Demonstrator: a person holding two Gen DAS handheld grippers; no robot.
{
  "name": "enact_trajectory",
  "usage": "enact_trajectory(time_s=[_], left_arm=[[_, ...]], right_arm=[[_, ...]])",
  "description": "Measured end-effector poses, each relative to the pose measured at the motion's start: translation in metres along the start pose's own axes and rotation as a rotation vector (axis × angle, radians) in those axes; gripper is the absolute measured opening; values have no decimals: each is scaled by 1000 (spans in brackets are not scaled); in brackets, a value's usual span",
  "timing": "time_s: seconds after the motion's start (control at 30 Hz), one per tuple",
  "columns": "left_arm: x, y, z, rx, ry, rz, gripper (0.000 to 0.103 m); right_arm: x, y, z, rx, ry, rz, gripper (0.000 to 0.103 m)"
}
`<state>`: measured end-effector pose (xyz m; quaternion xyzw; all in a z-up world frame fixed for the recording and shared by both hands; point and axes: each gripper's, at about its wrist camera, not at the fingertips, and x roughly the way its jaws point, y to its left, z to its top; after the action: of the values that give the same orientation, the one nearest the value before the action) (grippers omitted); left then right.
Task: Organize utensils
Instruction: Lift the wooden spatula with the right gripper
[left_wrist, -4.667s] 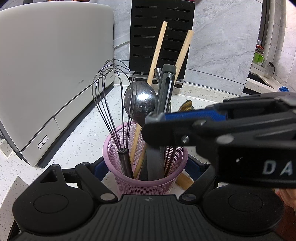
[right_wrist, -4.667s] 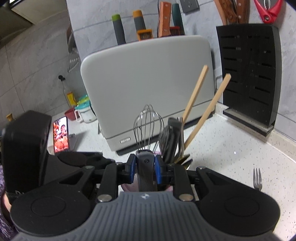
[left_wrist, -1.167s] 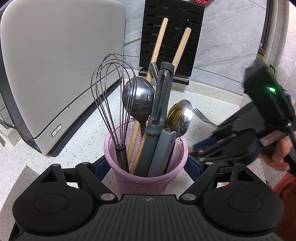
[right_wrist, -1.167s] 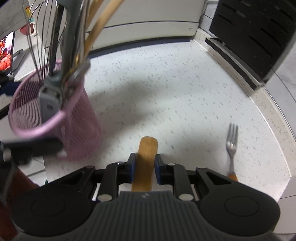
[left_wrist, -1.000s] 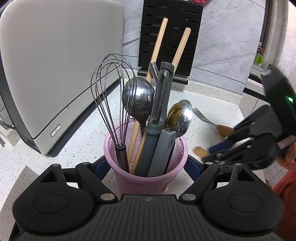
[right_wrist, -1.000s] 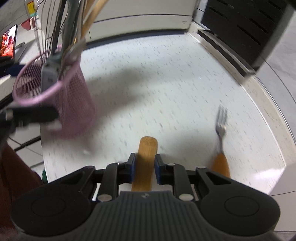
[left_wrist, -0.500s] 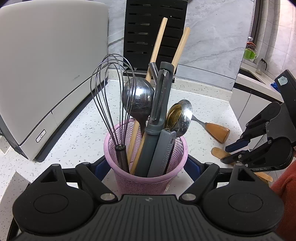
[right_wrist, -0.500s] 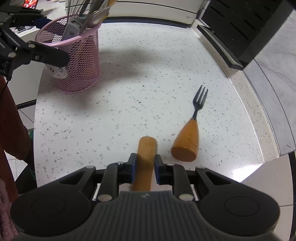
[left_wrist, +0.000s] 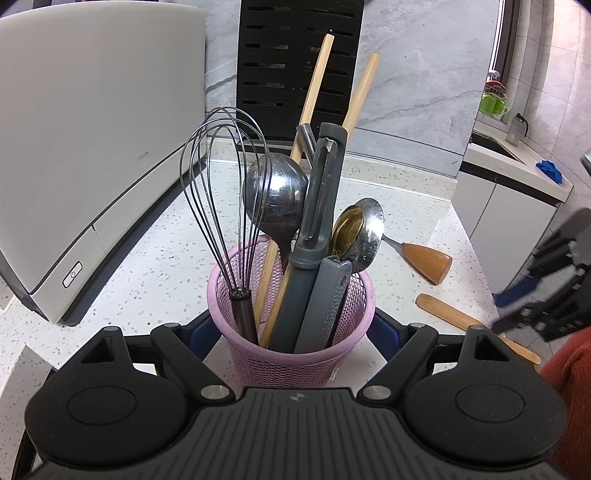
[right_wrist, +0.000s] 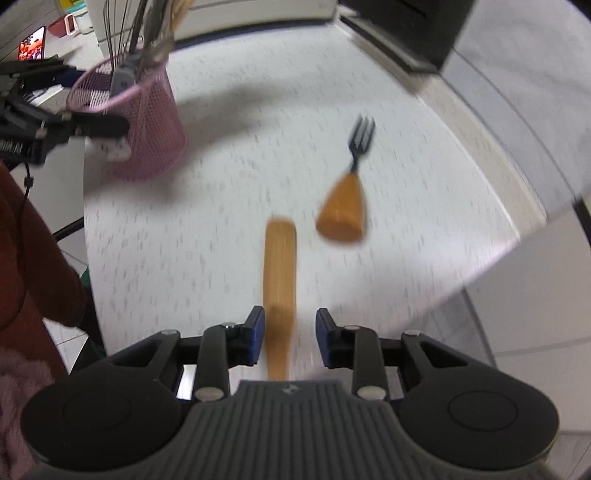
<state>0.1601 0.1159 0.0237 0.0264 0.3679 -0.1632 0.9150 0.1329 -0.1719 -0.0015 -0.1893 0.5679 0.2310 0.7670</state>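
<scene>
My right gripper (right_wrist: 288, 332) jaws are opening off the wooden stick (right_wrist: 279, 273), lying near the surface's edge beside the fork (right_wrist: 349, 192); left gripper (left_wrist: 295, 328) clamps the cup (left_wrist: 291, 347) (keeping it steady).

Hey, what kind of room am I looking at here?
Most likely a home kitchen. A pink basket full of cooking tools, including a whisk, stands on a speckled counter, with a black knife block against the marble-look wall and what looks like a sink area off to the right.
</scene>
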Motion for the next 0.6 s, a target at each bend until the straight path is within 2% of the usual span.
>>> enact_trajectory(time_s=[0.3,0.43,0.6], left_arm=[[-1,-1,-1,3,1,-2,97],[-1,0,-1,3,1,-2,97],[-1,-1,-1,3,1,-2,97]], right_arm=[[-7,-5,-43,35,92,-9,29],[-5,-6,-45,39,100,0,34],[6,-10,-41,42,121,19,34]])
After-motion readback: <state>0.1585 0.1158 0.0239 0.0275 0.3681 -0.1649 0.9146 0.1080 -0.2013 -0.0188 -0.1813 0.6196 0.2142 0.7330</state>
